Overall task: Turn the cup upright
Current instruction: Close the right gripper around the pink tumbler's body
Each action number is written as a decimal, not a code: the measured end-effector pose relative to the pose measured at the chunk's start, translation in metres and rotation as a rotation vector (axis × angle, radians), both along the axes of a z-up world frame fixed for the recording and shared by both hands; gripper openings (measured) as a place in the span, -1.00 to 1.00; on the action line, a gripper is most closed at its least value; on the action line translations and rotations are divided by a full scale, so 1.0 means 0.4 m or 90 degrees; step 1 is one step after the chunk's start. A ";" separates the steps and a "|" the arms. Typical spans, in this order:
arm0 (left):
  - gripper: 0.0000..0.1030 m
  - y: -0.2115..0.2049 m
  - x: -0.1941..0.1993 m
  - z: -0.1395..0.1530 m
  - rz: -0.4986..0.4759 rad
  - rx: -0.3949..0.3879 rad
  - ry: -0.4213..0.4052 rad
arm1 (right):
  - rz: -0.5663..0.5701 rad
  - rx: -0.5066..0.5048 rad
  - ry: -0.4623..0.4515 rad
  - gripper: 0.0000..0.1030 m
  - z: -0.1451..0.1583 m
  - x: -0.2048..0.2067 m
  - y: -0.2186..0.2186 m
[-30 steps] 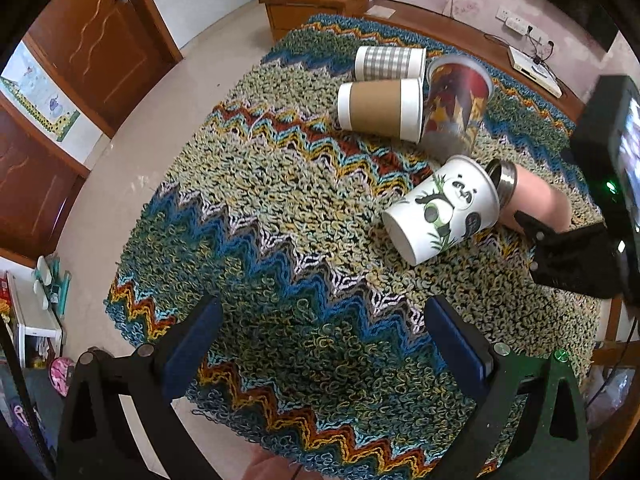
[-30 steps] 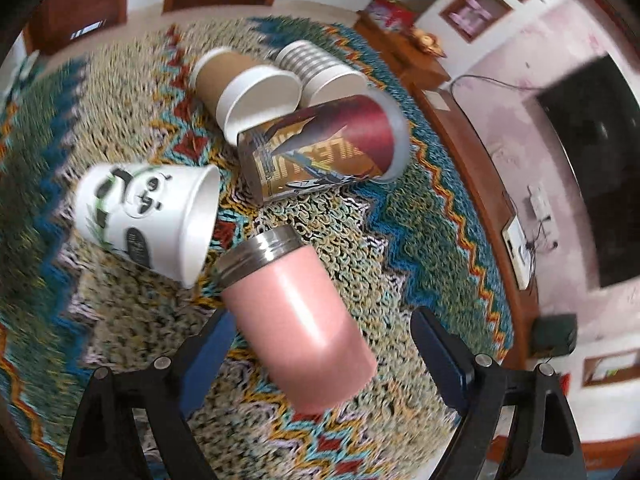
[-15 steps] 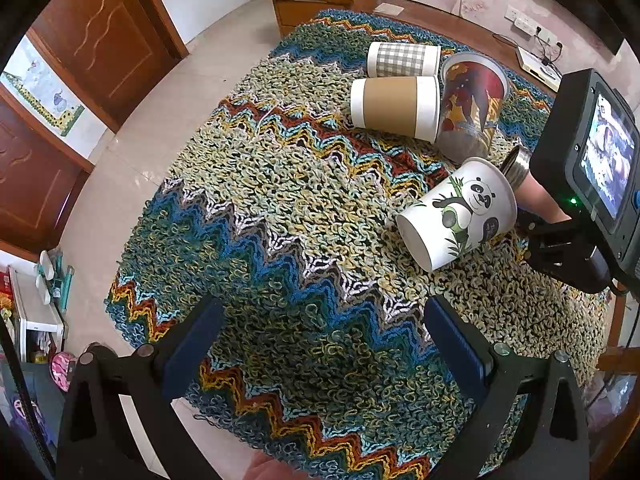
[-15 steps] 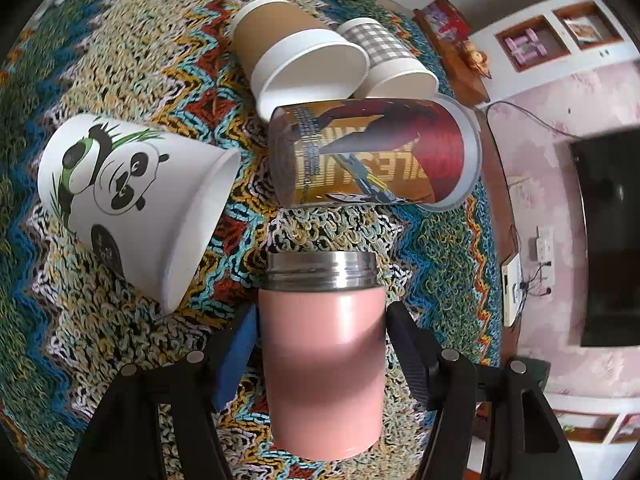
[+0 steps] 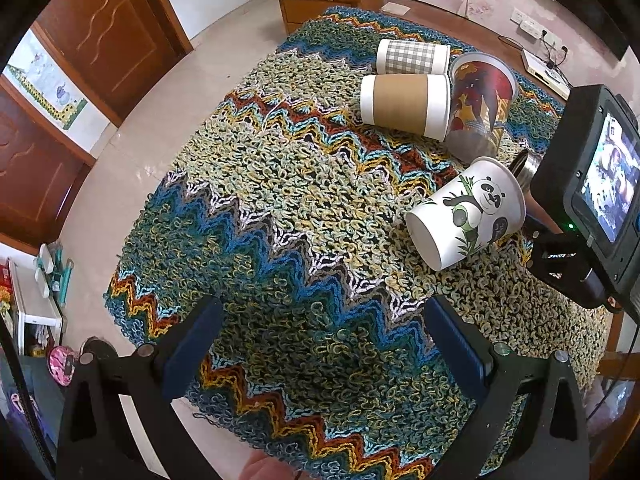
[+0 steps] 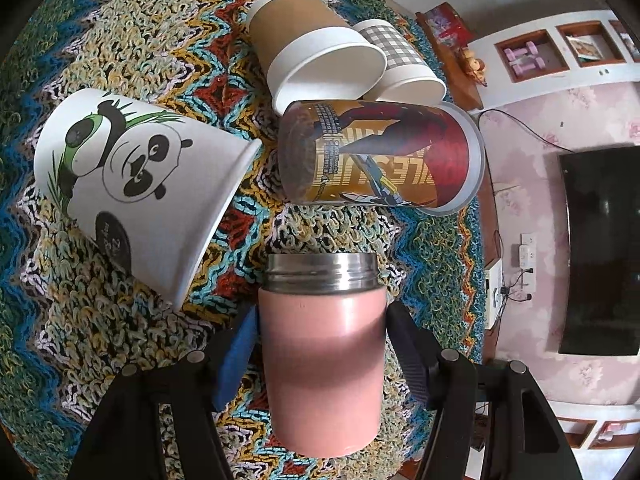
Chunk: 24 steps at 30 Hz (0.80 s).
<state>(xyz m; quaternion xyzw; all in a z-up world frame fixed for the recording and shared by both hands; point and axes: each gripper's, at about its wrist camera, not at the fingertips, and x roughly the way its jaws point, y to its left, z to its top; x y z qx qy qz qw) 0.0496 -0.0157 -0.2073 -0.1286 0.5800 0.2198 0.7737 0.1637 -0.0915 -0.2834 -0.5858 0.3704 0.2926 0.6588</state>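
Observation:
A pink cup (image 6: 320, 356) with a steel rim lies on its side on the knitted zigzag cloth (image 6: 120, 344). My right gripper (image 6: 320, 340) is shut on the pink cup, one finger on each side of its body. In the left wrist view only the cup's steel rim (image 5: 527, 163) shows, behind the right gripper's camera body (image 5: 592, 200). My left gripper (image 5: 320, 340) is open and empty above the near part of the cloth (image 5: 280, 240).
Several other cups lie on their sides: a panda cup (image 6: 140, 184) (image 5: 468, 216), a brown-sleeved cup (image 6: 312, 48) (image 5: 404, 104), a checked cup (image 6: 400, 64) (image 5: 412, 56) and a red-and-gold printed tumbler (image 6: 380, 156) (image 5: 480, 104). The cloth ends at the table edge (image 5: 132, 264).
My right gripper has moved forward around the pink cup and closed on its body. The left gripper has stayed open, with its view shifting slightly.

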 end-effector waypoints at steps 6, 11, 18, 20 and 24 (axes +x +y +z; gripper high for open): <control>0.96 -0.003 -0.004 0.009 -0.005 0.002 -0.004 | -0.046 0.026 0.022 0.27 0.031 -0.012 -0.026; 0.96 -0.005 0.000 0.026 -0.014 0.002 -0.012 | -0.101 0.070 0.024 0.27 0.076 -0.021 -0.060; 0.96 -0.026 0.010 0.051 -0.049 0.002 -0.023 | -0.192 0.142 0.025 0.26 0.121 -0.019 -0.103; 0.96 -0.034 0.010 0.055 -0.062 0.004 -0.027 | -0.217 0.161 0.027 0.26 0.134 -0.004 -0.112; 0.96 -0.044 0.008 0.053 -0.080 0.001 -0.027 | -0.264 0.193 0.036 0.26 0.153 0.004 -0.131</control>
